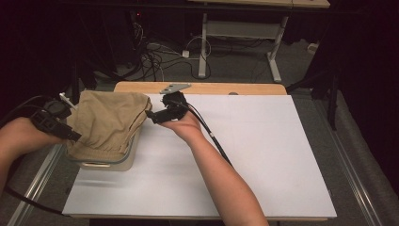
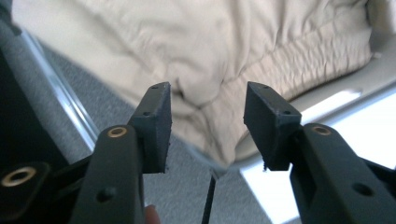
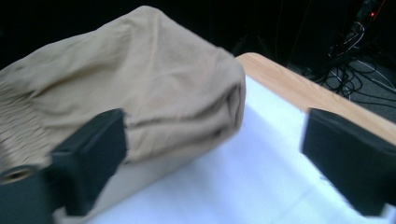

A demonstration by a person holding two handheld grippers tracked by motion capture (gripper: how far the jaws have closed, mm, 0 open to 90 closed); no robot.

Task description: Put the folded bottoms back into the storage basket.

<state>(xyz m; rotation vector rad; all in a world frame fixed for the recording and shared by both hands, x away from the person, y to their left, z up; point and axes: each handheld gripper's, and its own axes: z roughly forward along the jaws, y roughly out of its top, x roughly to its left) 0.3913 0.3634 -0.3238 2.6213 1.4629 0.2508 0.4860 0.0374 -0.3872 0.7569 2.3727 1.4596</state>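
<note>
1. Tan cloth [image 1: 109,120] is heaped over a pale bin [image 1: 123,162] at the left side of the table [image 1: 263,155]. It covers the bin's top and hangs over its near and right rims.
2. Bin stands on the table's white sheet, near the left edge. A handle slot shows on its near wall.
3. Cloth has a gathered, ribbed band along its lower hem; in the left gripper view the band [image 2: 299,60] drapes over the bin rim [image 2: 327,95].
4. Left gripper [image 1: 70,133] sits at the cloth's left side, held by the left hand [image 1: 23,134]. In its own view the jaws stand apart, released, with the cloth just beyond the pads [image 2: 156,121]. Nothing lies between them.
5. Right gripper [image 1: 151,115] is held by the right hand [image 1: 184,126], palm up, just beside the cloth's right fold. Tips point left toward the cloth.
6. In the right gripper view the jaws are spread wide, released. The left pad [image 3: 95,149] lies in front of the cloth [image 3: 154,93]; contact cannot be judged. The other pad stands over the white sheet, well apart from the cloth.
7. Grey plate [image 1: 175,87] rises above the right gripper. A cable [image 1: 214,139] trails from it along the forearm.
8. Wood edge [image 1: 235,88] of the table shows along the far side.
</note>
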